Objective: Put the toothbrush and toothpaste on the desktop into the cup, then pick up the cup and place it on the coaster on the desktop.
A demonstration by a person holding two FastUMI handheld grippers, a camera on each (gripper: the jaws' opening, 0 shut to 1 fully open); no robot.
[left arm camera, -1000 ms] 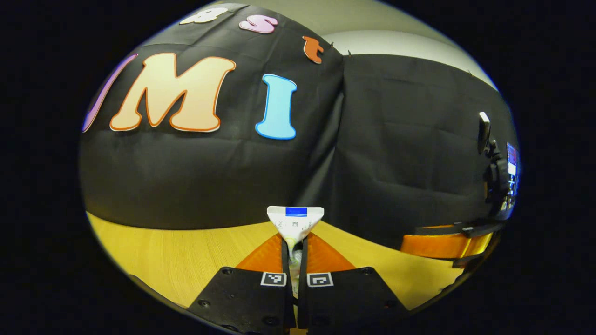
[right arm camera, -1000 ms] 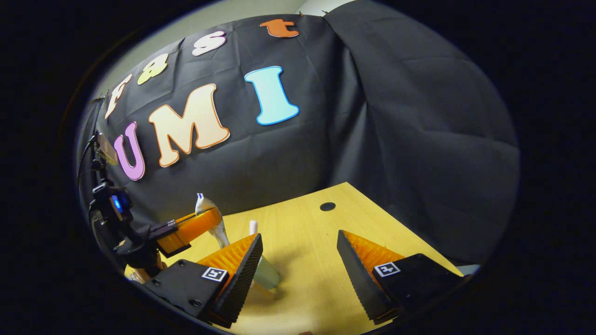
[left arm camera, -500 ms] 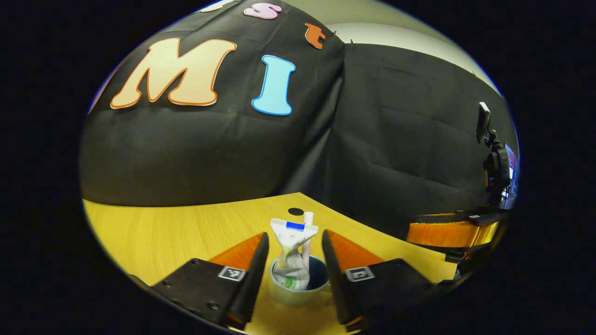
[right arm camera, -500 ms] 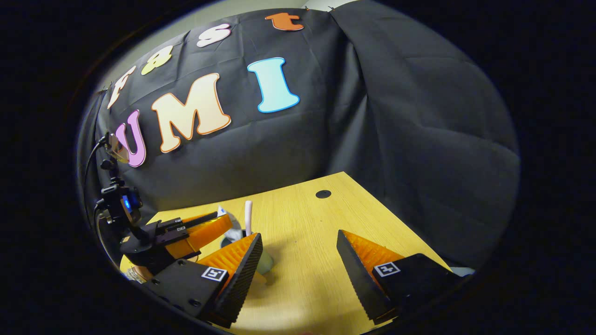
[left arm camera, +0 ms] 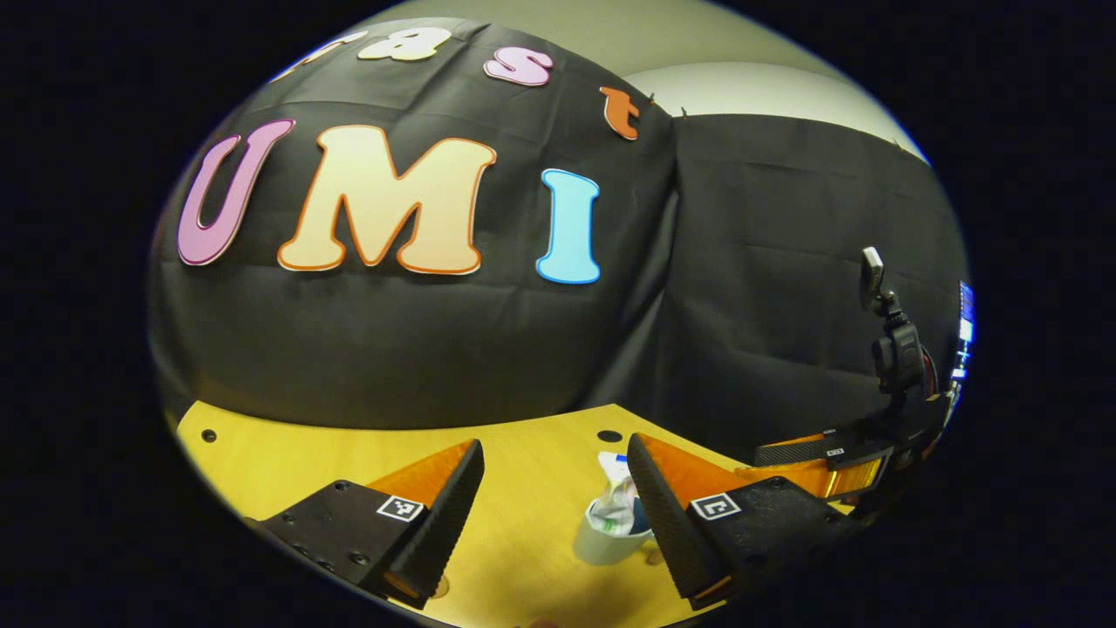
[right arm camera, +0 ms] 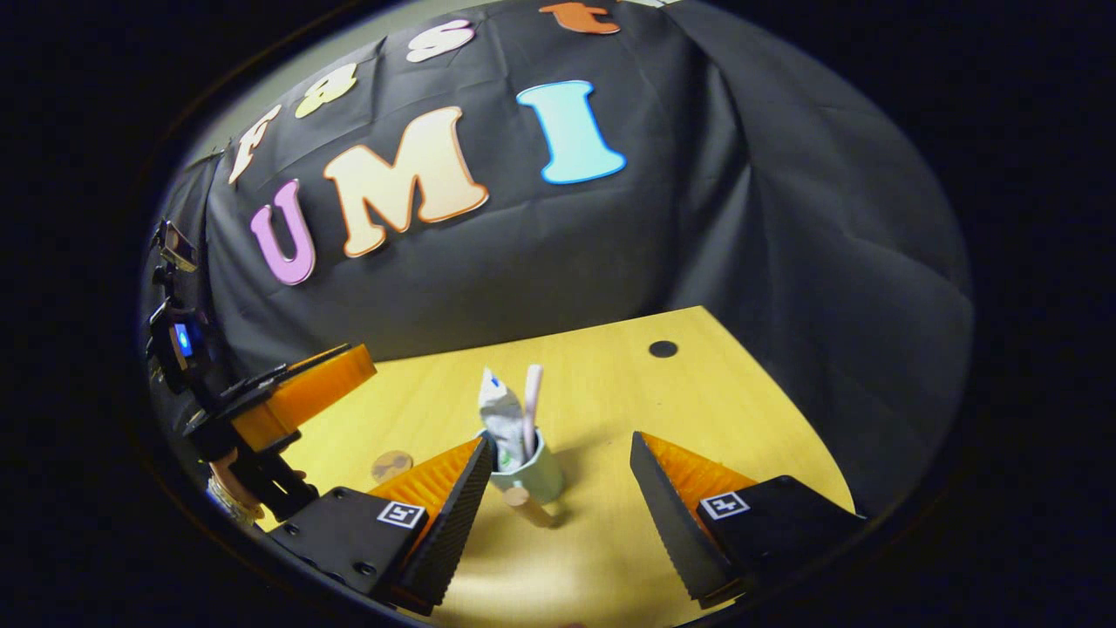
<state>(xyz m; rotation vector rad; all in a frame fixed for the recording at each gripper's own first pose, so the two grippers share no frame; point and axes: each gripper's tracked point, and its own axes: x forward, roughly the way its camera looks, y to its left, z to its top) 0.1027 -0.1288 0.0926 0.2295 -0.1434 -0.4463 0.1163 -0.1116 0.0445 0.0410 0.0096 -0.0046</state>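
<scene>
The toothpaste (right arm camera: 501, 415) and toothbrush (right arm camera: 531, 408) stand in the cup (right arm camera: 528, 475) on the table (right arm camera: 610, 401). The right gripper (right arm camera: 558, 488) is wide open and holds nothing, and so is the left gripper (left arm camera: 554, 499). Next, close gently around the cup, keep it straight up, and carry it to the coaster (right arm camera: 391, 465).

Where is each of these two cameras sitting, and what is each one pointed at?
Left gripper view: rides on the left gripper, looking along its open fingers over the desktop at the cup holding the toothpaste; the right gripper shows farther off.
Right gripper view: rides on the right gripper, fingers open, facing the cup with toothpaste and toothbrush; the left gripper shows at left.
Shared: cup, toothpaste, desktop, booth wall.
</scene>
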